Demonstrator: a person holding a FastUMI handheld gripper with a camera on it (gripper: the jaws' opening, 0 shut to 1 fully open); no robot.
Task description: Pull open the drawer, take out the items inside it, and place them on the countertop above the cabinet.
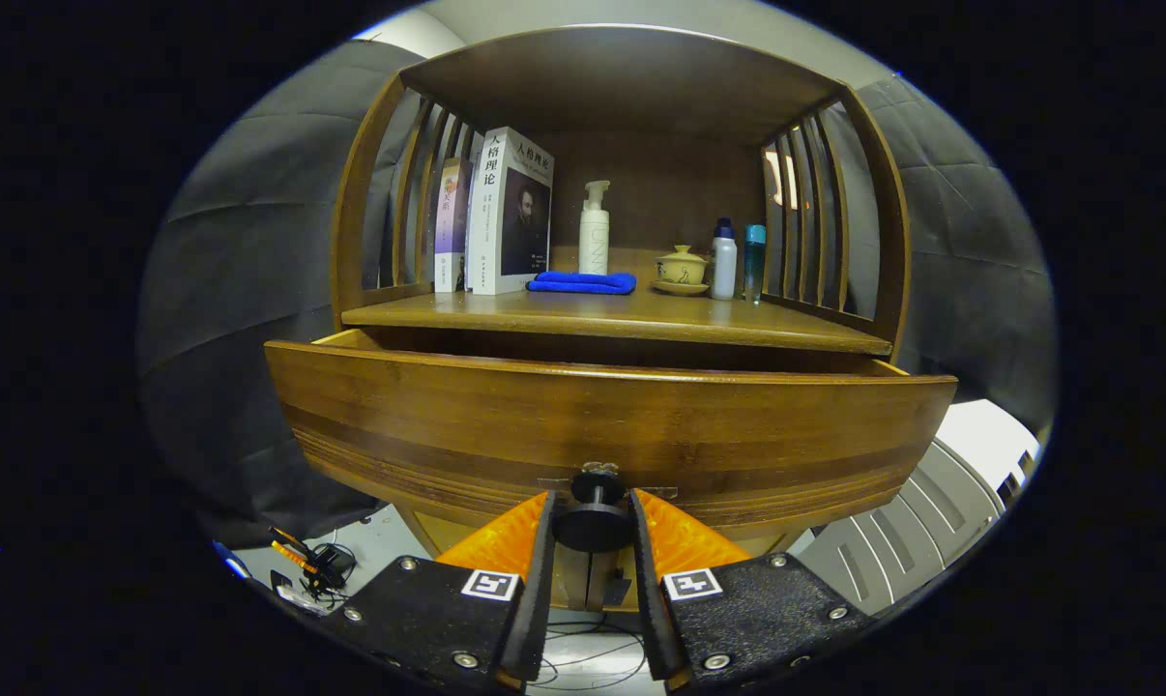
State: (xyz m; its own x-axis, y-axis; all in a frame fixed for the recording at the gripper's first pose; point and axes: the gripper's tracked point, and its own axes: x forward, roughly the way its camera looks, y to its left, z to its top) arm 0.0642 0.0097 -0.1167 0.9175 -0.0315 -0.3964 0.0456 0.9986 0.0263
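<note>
Gripper (593, 527) clamped on out-pointing drawer knob (593, 522)

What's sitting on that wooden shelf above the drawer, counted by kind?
Books: 2
Bottles (pump bottle, white bottle, teal bottle): 3
Blue cloth: 1
Lidded cup on a saucer: 1
Total: 7

The countertop (583, 324) of the wooden cabinet carries two upright books (494, 217), a folded blue cloth (583, 282), a white pump bottle (594, 230), a lidded cup (682, 266) on a saucer, and two small bottles (738, 259).
</note>
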